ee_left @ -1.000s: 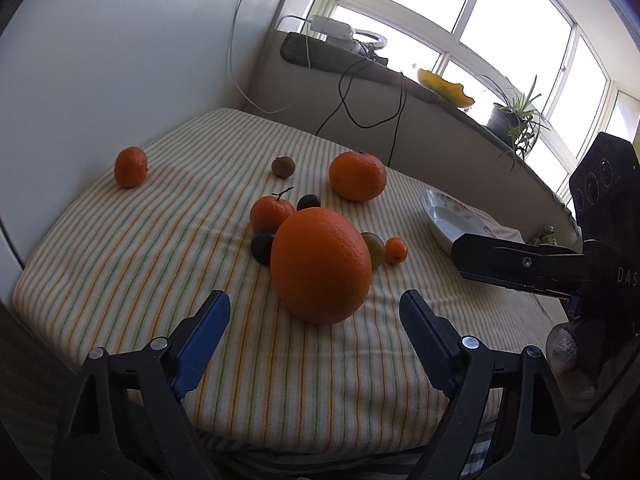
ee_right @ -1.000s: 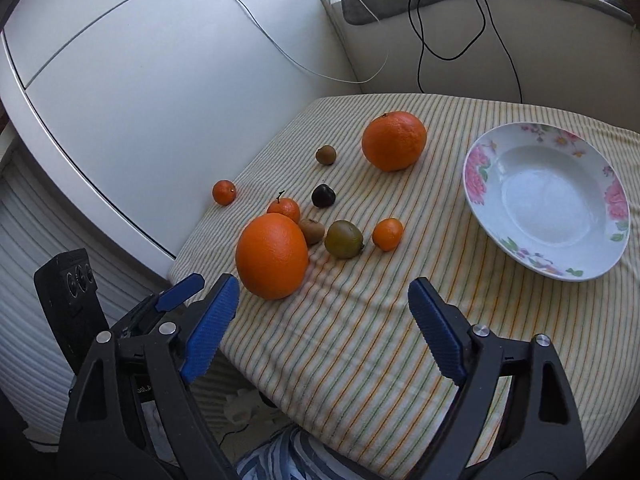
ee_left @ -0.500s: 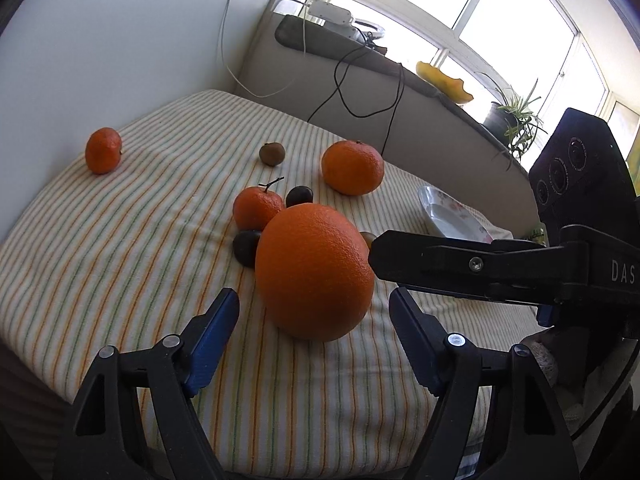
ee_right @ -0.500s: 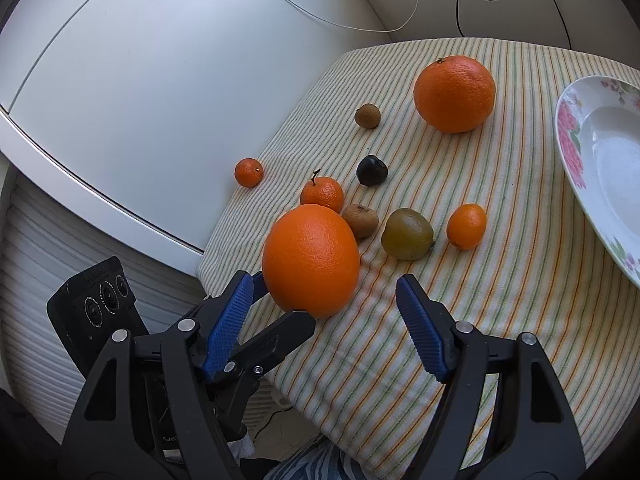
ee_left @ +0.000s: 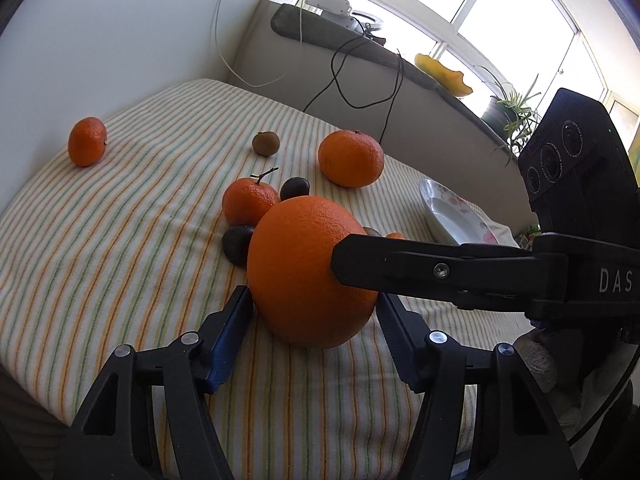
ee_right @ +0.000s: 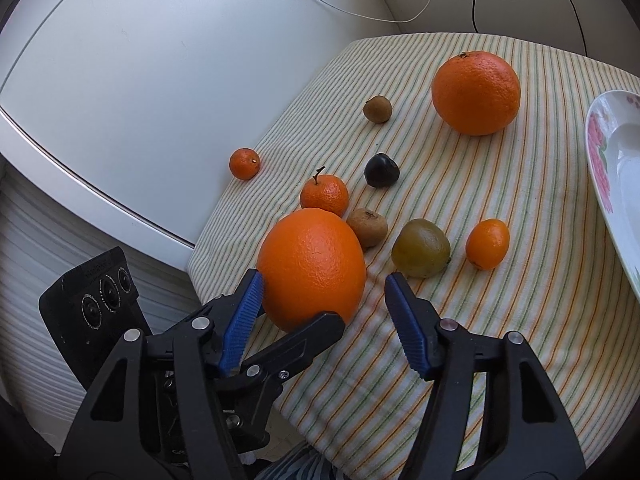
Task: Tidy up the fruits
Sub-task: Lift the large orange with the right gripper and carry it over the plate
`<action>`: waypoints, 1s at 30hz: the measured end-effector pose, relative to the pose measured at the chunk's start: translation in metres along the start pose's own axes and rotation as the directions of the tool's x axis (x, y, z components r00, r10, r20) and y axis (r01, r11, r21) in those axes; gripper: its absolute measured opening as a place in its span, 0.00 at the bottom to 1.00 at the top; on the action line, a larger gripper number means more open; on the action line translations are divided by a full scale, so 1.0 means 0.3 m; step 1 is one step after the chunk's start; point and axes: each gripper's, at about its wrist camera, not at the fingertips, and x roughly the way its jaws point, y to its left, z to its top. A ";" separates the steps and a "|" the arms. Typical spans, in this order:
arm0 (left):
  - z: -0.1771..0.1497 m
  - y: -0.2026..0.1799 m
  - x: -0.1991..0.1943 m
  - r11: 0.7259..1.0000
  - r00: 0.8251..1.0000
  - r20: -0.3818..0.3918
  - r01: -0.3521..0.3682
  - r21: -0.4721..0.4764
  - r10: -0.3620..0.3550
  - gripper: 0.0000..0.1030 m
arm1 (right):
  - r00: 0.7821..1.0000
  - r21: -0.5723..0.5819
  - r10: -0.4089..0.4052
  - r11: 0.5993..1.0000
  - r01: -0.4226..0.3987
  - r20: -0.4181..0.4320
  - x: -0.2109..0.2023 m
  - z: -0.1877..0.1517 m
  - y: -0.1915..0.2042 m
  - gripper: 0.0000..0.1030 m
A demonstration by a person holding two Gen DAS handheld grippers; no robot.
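Observation:
A big orange (ee_left: pixel 308 270) sits on the striped cloth near the table's front edge; it also shows in the right wrist view (ee_right: pixel 312 266). My left gripper (ee_left: pixel 314 312) has its blue pads on both sides of it, touching or nearly so. My right gripper (ee_right: pixel 322 292) is open around the same orange, its left pad close to it and its right pad apart; its finger (ee_left: pixel 420 264) crosses the left wrist view. A floral plate (ee_right: pixel 616 184) lies at the right.
A second big orange (ee_right: pixel 476 92), tangerines (ee_right: pixel 324 194) (ee_right: pixel 244 164), a kumquat (ee_right: pixel 487 243), a greenish fruit (ee_right: pixel 421 247), brown fruits (ee_right: pixel 367 226) (ee_right: pixel 377 109) and a dark one (ee_right: pixel 381 169) lie on the cloth. White wall at left, cables and sill behind.
Both grippers have moved in on the big orange. The left gripper's jaws have narrowed from wide open to the orange's sides. The right gripper came closer and now straddles it.

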 end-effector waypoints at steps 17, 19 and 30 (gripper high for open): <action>0.022 -0.041 -0.018 1.000 1.000 0.013 -0.007 0.022 0.007 0.61 | 1.000 -0.038 -0.006 0.999 0.006 0.008 -0.005 0.000 0.039 0.54; 0.032 -0.054 -0.023 1.000 1.000 0.019 -0.003 0.029 0.003 0.61 | 1.000 -0.042 -0.004 0.999 0.004 0.016 -0.029 -0.001 0.037 0.54; 0.109 -0.187 0.020 0.995 0.997 0.043 0.054 0.089 -0.058 0.61 | 0.995 -0.050 -0.033 0.998 0.038 0.099 -0.192 0.019 0.014 0.54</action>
